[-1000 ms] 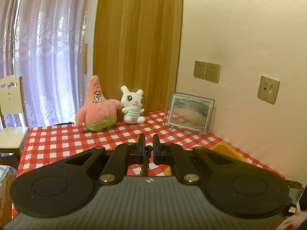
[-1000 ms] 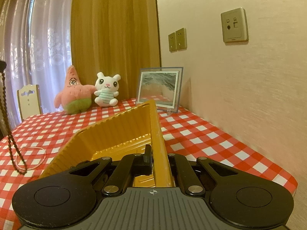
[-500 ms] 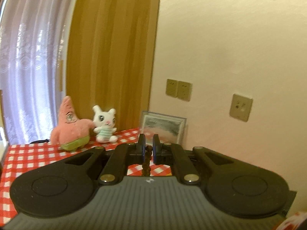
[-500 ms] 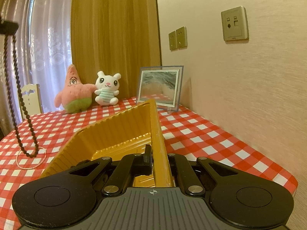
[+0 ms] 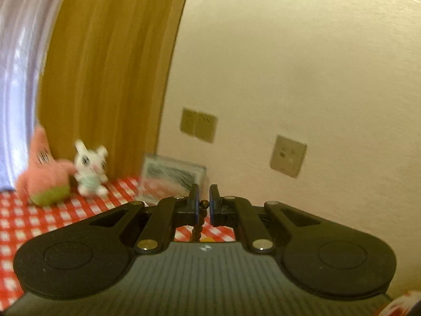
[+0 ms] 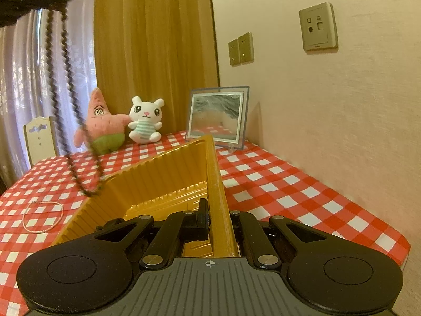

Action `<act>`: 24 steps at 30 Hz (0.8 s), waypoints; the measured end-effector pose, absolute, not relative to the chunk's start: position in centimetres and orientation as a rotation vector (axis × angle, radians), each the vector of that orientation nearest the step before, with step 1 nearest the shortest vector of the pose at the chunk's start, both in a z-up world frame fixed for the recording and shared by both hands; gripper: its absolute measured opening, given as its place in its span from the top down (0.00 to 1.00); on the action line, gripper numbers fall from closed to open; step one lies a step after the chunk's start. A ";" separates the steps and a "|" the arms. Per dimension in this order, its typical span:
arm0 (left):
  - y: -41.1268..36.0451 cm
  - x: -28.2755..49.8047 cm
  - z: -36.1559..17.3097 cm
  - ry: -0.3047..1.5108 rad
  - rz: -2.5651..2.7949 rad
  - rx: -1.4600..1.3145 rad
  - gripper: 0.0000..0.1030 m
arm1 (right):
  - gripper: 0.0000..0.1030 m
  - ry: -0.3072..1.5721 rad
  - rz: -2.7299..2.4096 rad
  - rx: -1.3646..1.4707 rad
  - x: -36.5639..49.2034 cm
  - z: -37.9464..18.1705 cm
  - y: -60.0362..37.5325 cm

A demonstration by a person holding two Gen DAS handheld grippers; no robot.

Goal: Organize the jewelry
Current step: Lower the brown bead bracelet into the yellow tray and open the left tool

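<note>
The left gripper (image 5: 203, 202) pinched the dark bead necklace (image 6: 69, 110), which hung straight down beside (not over) the gold tray (image 6: 158, 176); the right gripper (image 6: 219, 220) clamped the tray's wall.

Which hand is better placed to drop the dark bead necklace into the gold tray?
Left. Its tool grips the bead necklace hanging by the gold tray; the right tool clamps the tray wall.

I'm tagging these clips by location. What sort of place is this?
Most likely a room in a home, perhaps a dining corner. A table with a red-checked cloth stands against a wall, plush toys sit by a framed picture, and sheer curtains hang behind a small white chair.
</note>
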State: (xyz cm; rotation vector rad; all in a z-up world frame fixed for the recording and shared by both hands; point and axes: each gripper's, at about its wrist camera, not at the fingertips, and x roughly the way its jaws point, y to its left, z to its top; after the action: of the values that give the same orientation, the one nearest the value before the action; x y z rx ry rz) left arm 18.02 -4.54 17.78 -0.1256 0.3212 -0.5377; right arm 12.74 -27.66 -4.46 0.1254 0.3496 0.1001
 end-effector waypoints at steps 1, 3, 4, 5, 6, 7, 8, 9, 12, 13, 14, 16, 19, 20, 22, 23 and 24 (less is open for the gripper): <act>-4.9 18.3 17.0 0.348 -0.550 -0.137 0.94 | 0.96 0.350 0.100 0.126 12.7 -4.5 -27.7; -5.5 18.9 15.0 0.409 -0.560 -0.147 0.94 | 0.96 0.350 0.100 0.127 12.7 -4.5 -27.6; -5.9 19.2 13.8 0.446 -0.562 -0.152 0.94 | 0.96 0.351 0.100 0.128 12.7 -4.4 -27.7; -6.1 19.5 12.5 0.484 -0.562 -0.159 0.94 | 0.96 0.351 0.100 0.129 12.7 -4.5 -27.7; -6.2 19.7 11.5 0.516 -0.562 -0.164 0.94 | 0.96 0.353 0.100 0.130 12.8 -4.5 -27.7; -6.3 19.9 10.3 0.549 -0.559 -0.171 0.94 | 0.96 0.354 0.099 0.131 12.7 -4.5 -27.7; -6.4 20.1 9.2 0.580 -0.549 -0.179 0.94 | 0.96 0.354 0.099 0.131 12.7 -4.5 -27.7; -6.3 20.3 8.3 0.608 -0.543 -0.187 0.94 | 0.96 0.355 0.098 0.133 12.8 -4.5 -27.7; -6.2 20.2 5.7 0.670 -0.525 -0.202 0.94 | 0.96 0.357 0.097 0.135 12.7 -4.6 -27.7; -6.1 20.1 5.0 0.683 -0.519 -0.200 0.94 | 0.96 0.358 0.096 0.136 12.7 -4.6 -27.7; -6.1 20.0 4.3 0.697 -0.512 -0.196 0.94 | 0.96 0.358 0.096 0.137 12.7 -4.6 -27.7; -6.2 20.0 3.1 0.723 -0.509 -0.199 0.94 | 0.96 0.359 0.095 0.137 12.7 -4.6 -27.7; -6.7 19.6 1.5 0.756 -0.507 -0.190 0.94 | 0.96 0.361 0.094 0.138 12.8 -4.7 -27.7; -6.9 19.3 1.3 0.760 -0.506 -0.174 0.94 | 0.96 0.362 0.094 0.139 12.8 -4.7 -27.8; -7.3 18.8 0.7 0.773 -0.501 -0.154 0.93 | 0.96 0.363 0.094 0.139 12.7 -4.7 -27.8; -7.4 18.6 0.3 0.780 -0.503 -0.146 0.92 | 0.96 0.363 0.094 0.138 12.7 -4.7 -27.8; -7.7 18.4 0.2 0.786 -0.504 -0.137 0.90 | 0.96 0.363 0.094 0.138 12.7 -4.7 -27.8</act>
State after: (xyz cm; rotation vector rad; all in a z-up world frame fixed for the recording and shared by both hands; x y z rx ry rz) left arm 18.44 -7.66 0.15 -0.1374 0.7864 -0.5044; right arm 12.67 -27.78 -4.73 0.1383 0.3631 0.0939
